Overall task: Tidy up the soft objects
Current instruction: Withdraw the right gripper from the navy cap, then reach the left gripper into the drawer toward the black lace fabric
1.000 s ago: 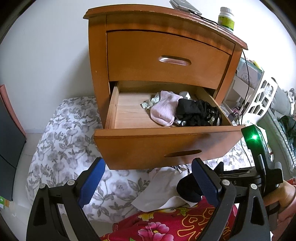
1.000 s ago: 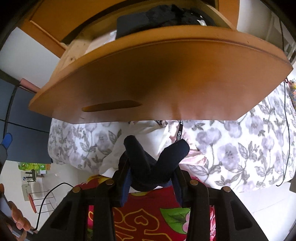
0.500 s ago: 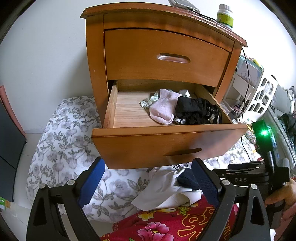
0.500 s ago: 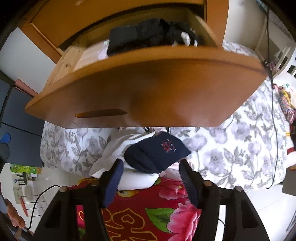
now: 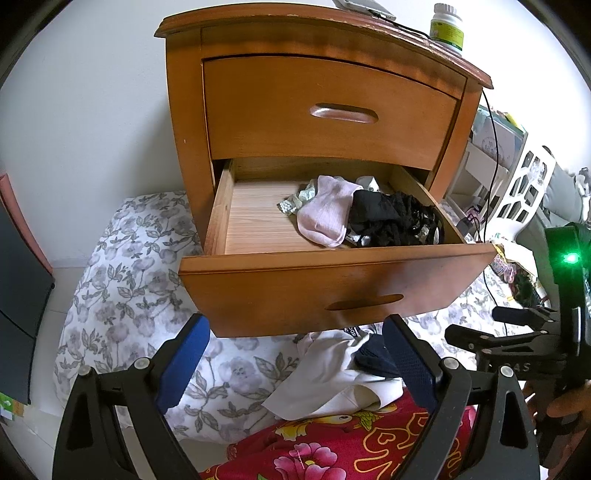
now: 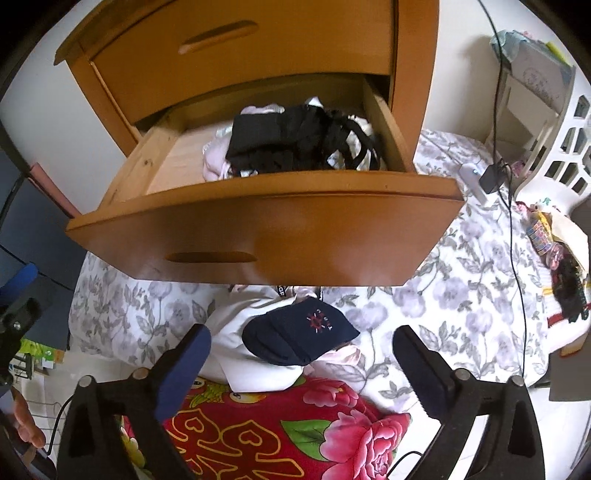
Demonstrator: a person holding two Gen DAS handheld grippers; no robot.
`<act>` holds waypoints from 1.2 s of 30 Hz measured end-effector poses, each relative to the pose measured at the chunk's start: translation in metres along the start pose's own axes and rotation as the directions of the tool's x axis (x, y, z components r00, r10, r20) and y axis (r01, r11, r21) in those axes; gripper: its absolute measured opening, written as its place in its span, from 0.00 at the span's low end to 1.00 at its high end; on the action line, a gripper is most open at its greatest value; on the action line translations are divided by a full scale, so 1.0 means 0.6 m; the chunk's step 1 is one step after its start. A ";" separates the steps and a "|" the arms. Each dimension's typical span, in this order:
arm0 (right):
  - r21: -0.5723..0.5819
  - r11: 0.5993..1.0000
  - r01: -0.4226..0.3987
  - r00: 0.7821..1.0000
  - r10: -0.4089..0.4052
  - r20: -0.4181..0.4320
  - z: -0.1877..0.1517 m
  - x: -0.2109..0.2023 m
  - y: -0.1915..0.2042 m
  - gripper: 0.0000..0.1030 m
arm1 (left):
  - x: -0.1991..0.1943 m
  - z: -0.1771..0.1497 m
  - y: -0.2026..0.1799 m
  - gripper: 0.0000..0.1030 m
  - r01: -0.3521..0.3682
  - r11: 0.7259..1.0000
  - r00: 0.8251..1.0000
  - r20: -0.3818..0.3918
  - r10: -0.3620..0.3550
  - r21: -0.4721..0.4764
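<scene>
— What colours are in the drawer [image 5: 332, 284]?

— It's honey-orange wood with a paler floor. Near its right side lie a pale pink sock [image 5: 327, 212] and black lace garments [image 5: 395, 221].

— And below it?

— The bedding [image 6: 461, 295] is white with a grey flower-and-leaf print. At its near edge sits a navy sock [image 6: 299, 338] with a small red mark, on a white cloth [image 6: 236, 347]. Nearer still, a red blanket [image 6: 280, 432] with pink blossoms, green leaves and yellow hearts.

— The tools?

— Black frames, blue pads. A bottle [image 5: 447, 27] with a green label stands on the nightstand's top right corner.
</scene>
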State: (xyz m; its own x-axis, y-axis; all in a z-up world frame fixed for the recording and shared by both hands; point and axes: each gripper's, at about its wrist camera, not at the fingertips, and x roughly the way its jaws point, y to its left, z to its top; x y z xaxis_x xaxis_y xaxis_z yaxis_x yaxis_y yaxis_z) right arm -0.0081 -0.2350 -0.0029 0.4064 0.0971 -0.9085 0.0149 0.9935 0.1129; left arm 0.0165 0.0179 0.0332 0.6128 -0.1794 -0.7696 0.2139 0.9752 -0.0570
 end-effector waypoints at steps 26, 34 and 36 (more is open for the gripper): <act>-0.005 0.999 0.031 0.997 -0.031 0.076 0.005 -0.024 -0.010 1.00 | 0.030 0.041 -0.016 0.92 -0.023 0.999 1.000 -0.021 0.023 0.022; 0.017 1.000 0.021 0.996 -0.022 0.084 0.011 -0.020 -0.024 1.00 | 0.028 0.106 -0.027 0.92 -0.047 0.995 0.999 0.030 0.045 0.091; 0.017 1.000 0.018 0.996 -0.019 0.084 0.012 -0.020 -0.026 1.00 | 0.024 0.129 -0.029 0.92 -0.047 0.994 0.998 0.054 0.042 0.102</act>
State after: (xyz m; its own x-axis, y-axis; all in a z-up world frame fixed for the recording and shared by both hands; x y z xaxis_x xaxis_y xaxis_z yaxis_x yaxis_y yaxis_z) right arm -0.0066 -0.2518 0.0088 0.4811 0.0727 -0.8736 0.0375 0.9939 0.1034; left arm 0.0804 -0.0117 0.0723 0.6615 -0.1450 -0.7358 0.2610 0.9643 0.0447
